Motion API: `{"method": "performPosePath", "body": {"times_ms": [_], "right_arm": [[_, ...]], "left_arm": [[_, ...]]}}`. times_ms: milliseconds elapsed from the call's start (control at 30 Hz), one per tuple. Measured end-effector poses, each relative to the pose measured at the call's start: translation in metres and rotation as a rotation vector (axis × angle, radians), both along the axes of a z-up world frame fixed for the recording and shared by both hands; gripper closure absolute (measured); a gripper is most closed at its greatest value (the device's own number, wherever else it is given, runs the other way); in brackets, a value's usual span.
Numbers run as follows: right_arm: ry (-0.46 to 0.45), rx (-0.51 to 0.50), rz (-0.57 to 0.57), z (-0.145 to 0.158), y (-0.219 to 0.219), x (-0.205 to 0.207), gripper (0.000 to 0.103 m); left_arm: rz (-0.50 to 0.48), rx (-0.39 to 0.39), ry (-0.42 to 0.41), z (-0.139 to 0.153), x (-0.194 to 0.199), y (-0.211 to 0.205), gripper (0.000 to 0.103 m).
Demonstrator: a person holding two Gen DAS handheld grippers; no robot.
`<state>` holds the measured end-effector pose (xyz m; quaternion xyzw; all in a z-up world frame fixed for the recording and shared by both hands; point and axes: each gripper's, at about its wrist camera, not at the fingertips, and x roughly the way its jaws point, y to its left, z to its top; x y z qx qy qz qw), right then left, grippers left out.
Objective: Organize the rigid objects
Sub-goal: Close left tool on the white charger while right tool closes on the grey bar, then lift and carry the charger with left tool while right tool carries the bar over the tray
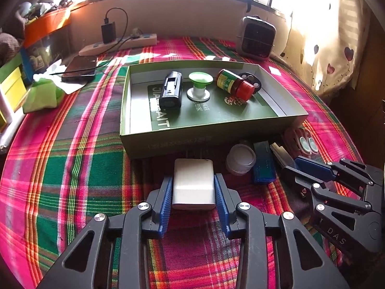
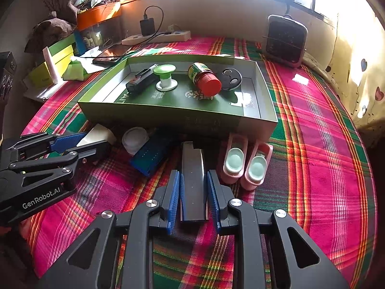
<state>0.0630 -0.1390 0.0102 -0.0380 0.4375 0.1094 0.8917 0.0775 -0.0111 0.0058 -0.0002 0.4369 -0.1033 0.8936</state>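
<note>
A green open box [image 1: 276, 126] [image 2: 168, 116] holds a black device [image 1: 171, 89], a green-topped knob [image 1: 199, 85], a red-capped bottle [image 1: 234, 84] and a round black piece [image 1: 251, 79]. My left gripper [image 1: 193, 187] has its blue pads against the sides of a white block [image 1: 193, 183] on the cloth in front of the box. My right gripper [image 2: 193, 192] straddles a flat dark metal bar [image 2: 192, 180]; a small gap shows at its right pad. A clear round jar [image 2: 135, 139], a blue stick [image 2: 154, 156] and a pink double case [image 2: 245, 161] lie alongside.
Plaid cloth [image 1: 72, 168] covers the surface. A phone [image 1: 80, 68], power strip [image 1: 120, 43] with charger, green tissue pack [image 1: 43, 94] and boxes stand at left. A small heater [image 1: 256, 37] stands at back right, with a curtain [image 1: 332, 36] beyond.
</note>
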Motion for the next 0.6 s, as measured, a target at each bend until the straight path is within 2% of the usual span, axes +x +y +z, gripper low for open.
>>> {"method": "performPosePath", "body": {"times_ms": [600], "right_arm": [[-0.001,0.026,0.002,0.0009,-0.0008,-0.0042,0.078]], "left_arm": [[0.011,-0.007,-0.009,0.002,-0.008,0.0046,0.071]]}}
